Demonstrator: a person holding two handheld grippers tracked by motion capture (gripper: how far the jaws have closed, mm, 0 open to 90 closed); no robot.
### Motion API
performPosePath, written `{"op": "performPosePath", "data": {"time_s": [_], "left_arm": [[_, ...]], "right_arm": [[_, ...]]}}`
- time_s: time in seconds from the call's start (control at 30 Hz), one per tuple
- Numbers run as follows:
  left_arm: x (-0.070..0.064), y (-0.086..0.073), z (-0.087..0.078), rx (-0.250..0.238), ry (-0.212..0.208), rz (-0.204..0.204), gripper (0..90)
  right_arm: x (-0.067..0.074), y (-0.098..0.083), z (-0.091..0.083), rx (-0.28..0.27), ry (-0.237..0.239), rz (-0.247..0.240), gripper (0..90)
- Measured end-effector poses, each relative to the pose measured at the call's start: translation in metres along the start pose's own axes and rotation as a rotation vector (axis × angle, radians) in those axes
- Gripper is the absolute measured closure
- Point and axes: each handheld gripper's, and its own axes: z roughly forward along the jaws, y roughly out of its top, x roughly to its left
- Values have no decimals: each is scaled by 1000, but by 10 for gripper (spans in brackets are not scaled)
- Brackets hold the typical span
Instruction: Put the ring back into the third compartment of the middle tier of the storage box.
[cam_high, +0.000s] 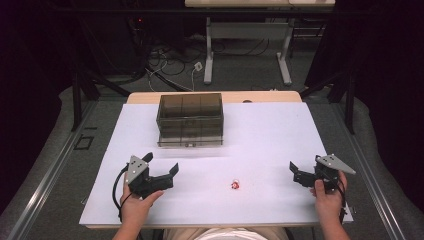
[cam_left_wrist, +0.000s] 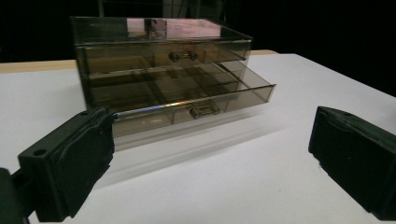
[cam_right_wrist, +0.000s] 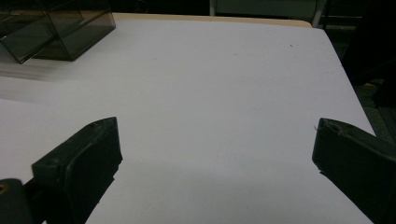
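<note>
A smoked see-through drawer box (cam_high: 190, 119) stands at the back middle of the white table. In the left gripper view the drawer box (cam_left_wrist: 159, 51) has its lower drawer (cam_left_wrist: 154, 86) pulled partly out and its upper drawer shut. A small red and white object (cam_high: 235, 185) lies on the table near the front, right of centre. My left gripper (cam_high: 161, 164) rests at the front left, open and empty, and it points toward the box. In its own view the left gripper (cam_left_wrist: 210, 158) has its jaws wide apart. My right gripper (cam_high: 306, 169) sits at the front right, also open and empty, as the right gripper (cam_right_wrist: 215, 158) shows in its own view.
The white table top (cam_high: 270, 135) has a tan strip along its far edge. Beyond it stand a desk frame and loose cables (cam_high: 170, 65) on the floor. A corner of the drawer box (cam_right_wrist: 60, 28) lies at the top left of the right gripper view.
</note>
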Motion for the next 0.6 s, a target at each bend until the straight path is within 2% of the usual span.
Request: {"op": "performPosePath", "data": {"time_s": [0.07, 0.13, 0.17, 0.3, 0.4, 0.57, 0.6], "left_arm": [[-8, 3, 4, 3, -18, 7, 12], [-10, 3, 5, 4, -22, 13, 12], [-15, 4, 8, 14, -36, 26, 12], [-23, 5, 14, 18, -50, 52, 12], [-31, 8, 21, 11, -77, 66, 12], [-39, 12, 28, 4, -100, 77, 12], [-44, 13, 32, 10, -109, 95, 12]], "right_arm": [[0, 1, -1, -16, 10, 3, 10], [-1, 1, -2, -14, 5, 6, 10], [-1, 1, -2, -10, 10, 18, 10], [0, 0, -2, -10, 12, 1, 10], [1, 1, -3, -7, 15, 3, 11], [1, 1, -3, -10, 19, 2, 11], [1, 1, -3, -11, 20, -8, 11]]}}
